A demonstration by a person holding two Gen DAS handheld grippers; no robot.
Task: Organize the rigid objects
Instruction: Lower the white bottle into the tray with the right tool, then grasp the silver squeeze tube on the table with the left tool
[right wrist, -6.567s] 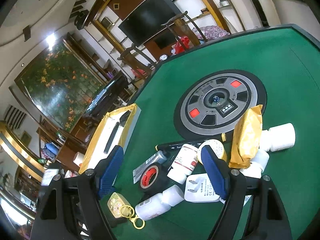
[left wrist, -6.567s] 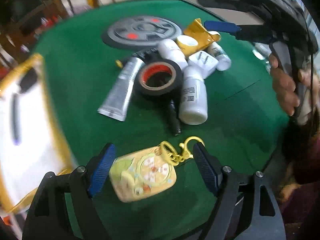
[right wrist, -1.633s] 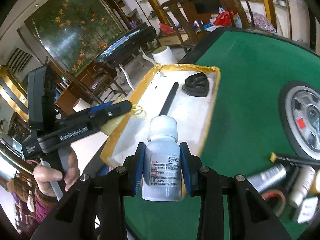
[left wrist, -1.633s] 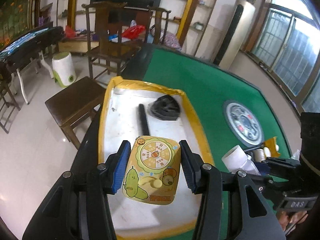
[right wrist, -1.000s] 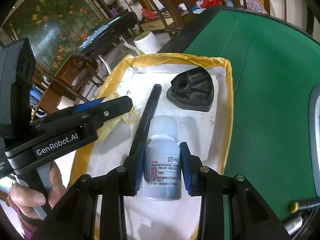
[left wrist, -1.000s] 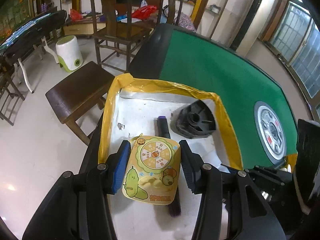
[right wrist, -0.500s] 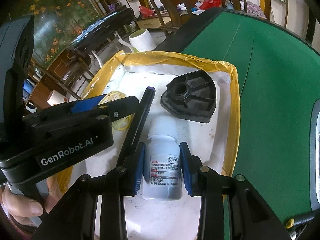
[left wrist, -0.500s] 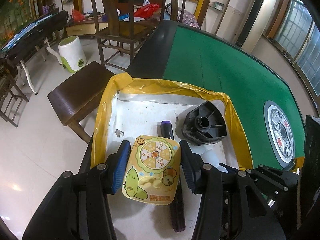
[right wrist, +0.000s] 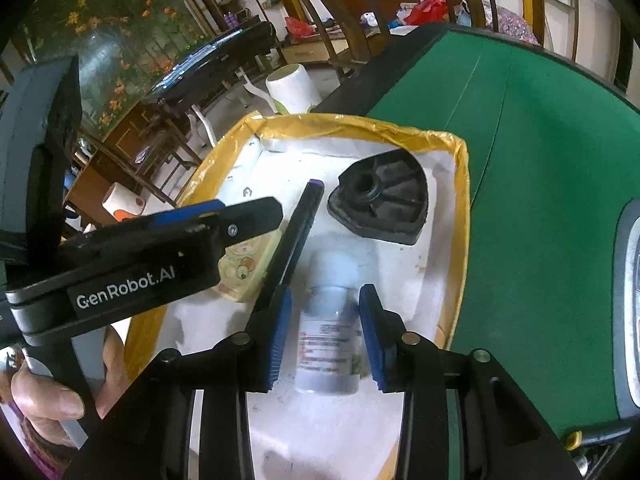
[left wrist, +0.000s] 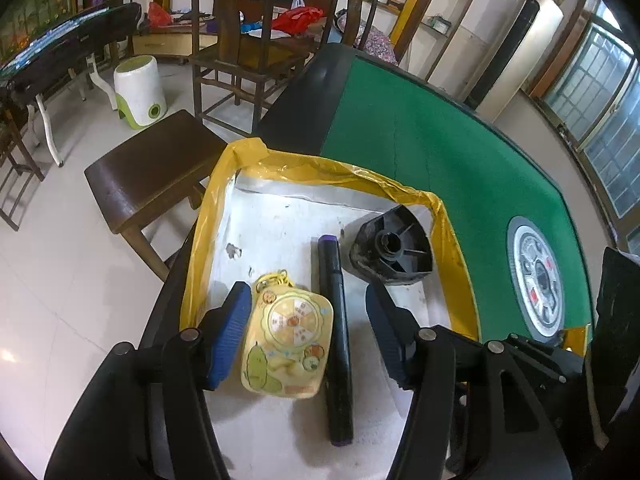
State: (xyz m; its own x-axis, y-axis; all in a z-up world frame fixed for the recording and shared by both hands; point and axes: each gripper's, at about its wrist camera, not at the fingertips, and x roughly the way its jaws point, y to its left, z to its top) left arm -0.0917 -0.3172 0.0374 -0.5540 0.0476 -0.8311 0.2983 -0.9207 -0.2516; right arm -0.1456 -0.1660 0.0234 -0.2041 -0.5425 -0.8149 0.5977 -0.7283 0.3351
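Observation:
A white tray with a yellow taped rim (left wrist: pixel 344 172) (right wrist: pixel 360 124) lies at the corner of the green table (left wrist: pixel 440 140). My left gripper (left wrist: pixel 306 332) is opening. The yellow cartoon keychain toy (left wrist: pixel 288 344) lies on the tray floor between its pads, and neither pad presses on it. A black marker (left wrist: pixel 336 340) lies right beside the toy. My right gripper (right wrist: pixel 326 332) is shut on a white bottle (right wrist: pixel 328 340), which looks blurred and sits low over the tray. One left finger (right wrist: pixel 248 216) reaches in from the left over the toy (right wrist: pixel 244 268).
A black ribbed plastic part (left wrist: pixel 392 250) (right wrist: pixel 380 208) sits in the tray's far right corner. A round grey disc (left wrist: pixel 538 280) is set into the table to the right. A wooden stool (left wrist: pixel 152 164) and chairs stand beyond the table edge. A hand (right wrist: pixel 48 396) holds the left gripper.
The left jaws have spread and let go of the yellow toy, which now lies in the tray beside the marker. The right gripper still holds the bottle over the tray.

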